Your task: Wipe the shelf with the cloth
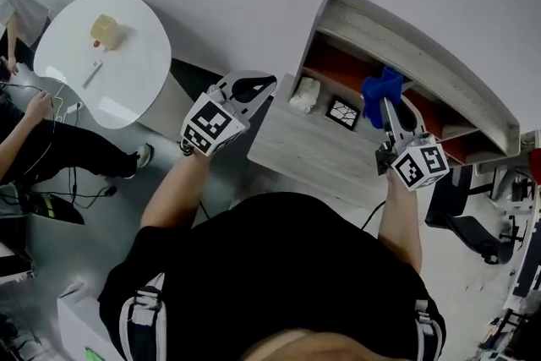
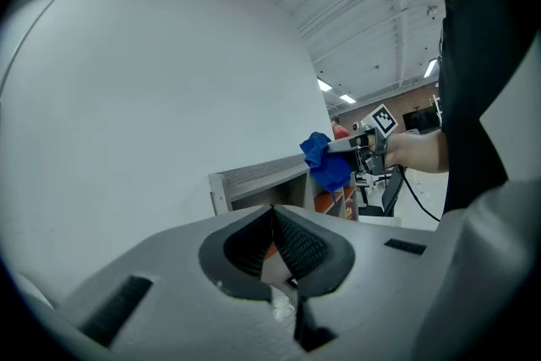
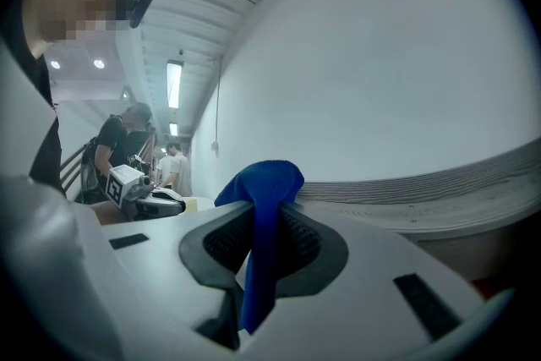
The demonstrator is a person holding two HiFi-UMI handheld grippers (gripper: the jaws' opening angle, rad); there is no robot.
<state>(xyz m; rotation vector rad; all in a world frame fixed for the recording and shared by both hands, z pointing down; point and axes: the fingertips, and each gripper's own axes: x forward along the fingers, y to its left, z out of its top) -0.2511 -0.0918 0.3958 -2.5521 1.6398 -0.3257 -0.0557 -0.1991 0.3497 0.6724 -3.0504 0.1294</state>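
The grey wooden shelf [image 1: 423, 55] with a red-orange inside stands against the white wall at the right of the head view. My right gripper [image 1: 385, 104] is shut on a blue cloth [image 1: 382, 87], which it holds at the shelf's upper opening. In the right gripper view the cloth [image 3: 264, 199] hangs pinched between the jaws, with the shelf's top board [image 3: 439, 190] just beyond. My left gripper [image 1: 267, 84] hovers off the left end of the lower board [image 1: 313, 150]. Its jaws meet with nothing between them [image 2: 273, 216]. From the left gripper view the cloth [image 2: 325, 161] shows in front of the shelf [image 2: 254, 177].
A crumpled white wad [image 1: 304, 95] and a black-and-white patterned card [image 1: 343, 112] lie on the lower board. A round white table [image 1: 127, 80] with a small yellowish block [image 1: 105, 31] stands at the left, beside a seated person [image 1: 38, 135]. A black chair base [image 1: 473, 228] sits at the right.
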